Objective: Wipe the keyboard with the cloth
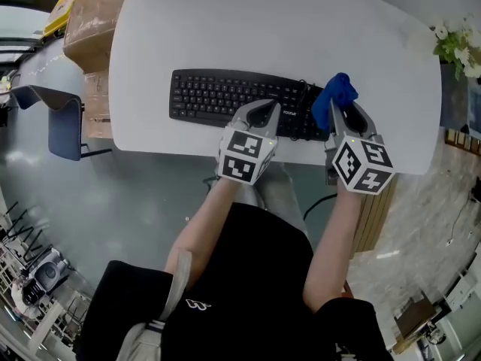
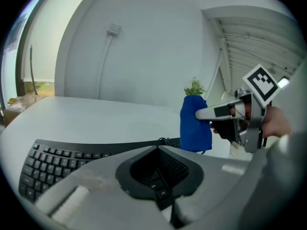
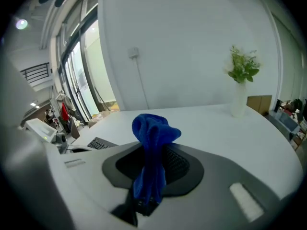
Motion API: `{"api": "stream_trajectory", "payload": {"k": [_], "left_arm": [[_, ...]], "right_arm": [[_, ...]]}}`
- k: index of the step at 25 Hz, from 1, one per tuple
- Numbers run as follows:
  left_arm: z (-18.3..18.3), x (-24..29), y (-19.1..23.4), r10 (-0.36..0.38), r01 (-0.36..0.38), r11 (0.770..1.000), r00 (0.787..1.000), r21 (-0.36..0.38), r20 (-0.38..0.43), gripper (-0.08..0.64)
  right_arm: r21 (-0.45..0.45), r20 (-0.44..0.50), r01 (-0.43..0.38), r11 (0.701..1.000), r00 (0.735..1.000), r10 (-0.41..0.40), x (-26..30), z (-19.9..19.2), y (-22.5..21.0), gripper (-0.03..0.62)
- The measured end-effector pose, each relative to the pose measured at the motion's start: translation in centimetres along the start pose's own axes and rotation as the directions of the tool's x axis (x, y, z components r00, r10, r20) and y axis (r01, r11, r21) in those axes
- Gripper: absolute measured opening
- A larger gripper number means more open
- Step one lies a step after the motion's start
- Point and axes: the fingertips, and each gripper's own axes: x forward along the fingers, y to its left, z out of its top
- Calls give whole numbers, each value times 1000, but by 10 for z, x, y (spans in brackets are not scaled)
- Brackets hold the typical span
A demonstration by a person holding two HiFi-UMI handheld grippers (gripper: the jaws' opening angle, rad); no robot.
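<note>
A black keyboard (image 1: 225, 96) lies on the white table (image 1: 270, 28); its left keys show in the left gripper view (image 2: 45, 164). My left gripper (image 1: 263, 111) hovers over the keyboard's front middle, its jaws shut (image 2: 158, 152) with nothing between them. My right gripper (image 1: 343, 110) sits over the keyboard's right end, shut on a bunched blue cloth (image 1: 334, 95). The cloth (image 3: 152, 133) stands up out of the jaws (image 3: 153, 150) in the right gripper view. From the left gripper view the cloth (image 2: 195, 123) hangs in the right gripper (image 2: 211, 113), just above the keyboard's far end.
A white vase with a green plant (image 1: 457, 45) stands at the table's right edge (image 3: 240, 92). Cardboard boxes (image 1: 90, 17) and a blue chair (image 1: 64, 122) are off the table's left side. The keyboard's cable (image 1: 304, 87) loops behind its right end.
</note>
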Motion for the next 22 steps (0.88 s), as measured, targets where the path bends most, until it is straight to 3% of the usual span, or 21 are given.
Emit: {"api": "stream_trajectory", "payload": {"k": [11,22], "left_arm": [[-13,-115,100,148,-145,988,986,-49,75,-2],[-38,-211,187,308,-292,945,946,-151,99,-2]], "right_arm": [[-88,54,-246,965,966,251,23,15,184,100],[-125,-67,-437,891,899,432,63,-16,329,100]]}}
